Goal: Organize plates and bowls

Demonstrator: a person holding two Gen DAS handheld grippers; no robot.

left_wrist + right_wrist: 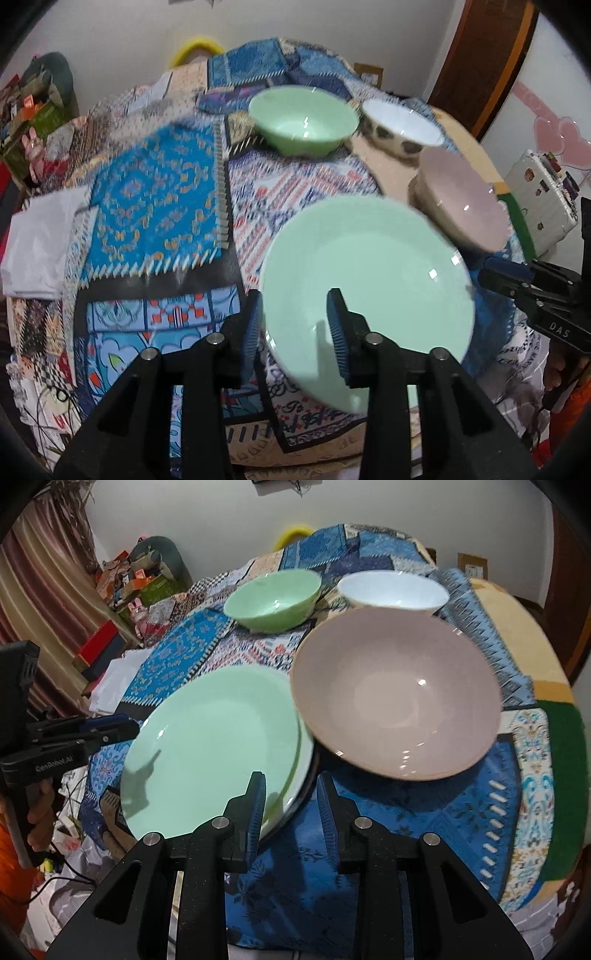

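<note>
Patchwork cloth (424, 812) covers the tabletop. Left gripper (295, 325) jaws stand apart around the green plate's (369, 273) rim — not pinching. Right gripper (291, 805) jaws apart, empty — pink bowl (399, 694) at one o'clock.

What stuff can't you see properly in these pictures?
- Under the green plate: the right wrist view shows a second rim below it; that dish's colour and shape stay hidden.
- White bowl: the pink bowl covers its front in that view.
- Left gripper: in its own view, whether its pads touch the plate's rim is unclear.
- Clutter by the wall: blurred and small in the left wrist view.
</note>
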